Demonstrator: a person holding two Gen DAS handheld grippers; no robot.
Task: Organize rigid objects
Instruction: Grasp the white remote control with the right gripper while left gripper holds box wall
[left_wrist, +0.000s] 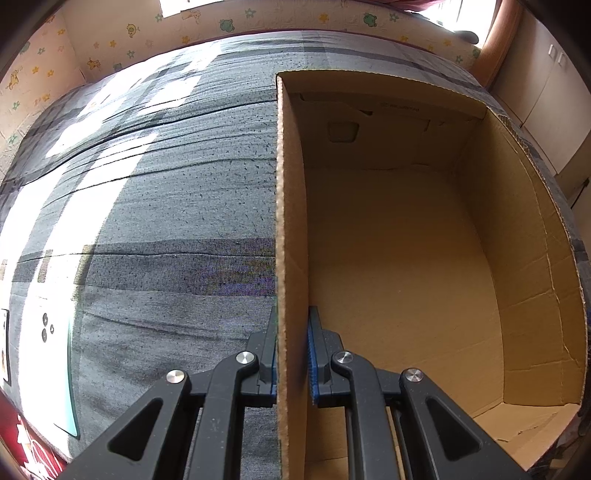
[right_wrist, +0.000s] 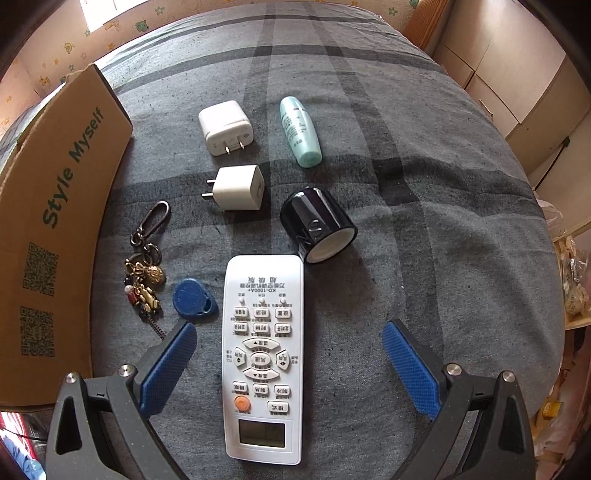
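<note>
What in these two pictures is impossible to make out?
- Left wrist view: the cardboard box's near corner is hidden behind the left gripper, whose jaws clamp the box wall.
- Left wrist view: a white item is cut off by the left edge.
- Right wrist view: the remote's button labels are too small to read.
- Right wrist view: the keychain's charms are too small to identify.

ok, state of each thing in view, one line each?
cardboard box: open, empty
left gripper: shut on box wall
right gripper: open, fingers either side of the remote
remote: flat, buttons up
black cap: on its side
teal bottle: lying down
</note>
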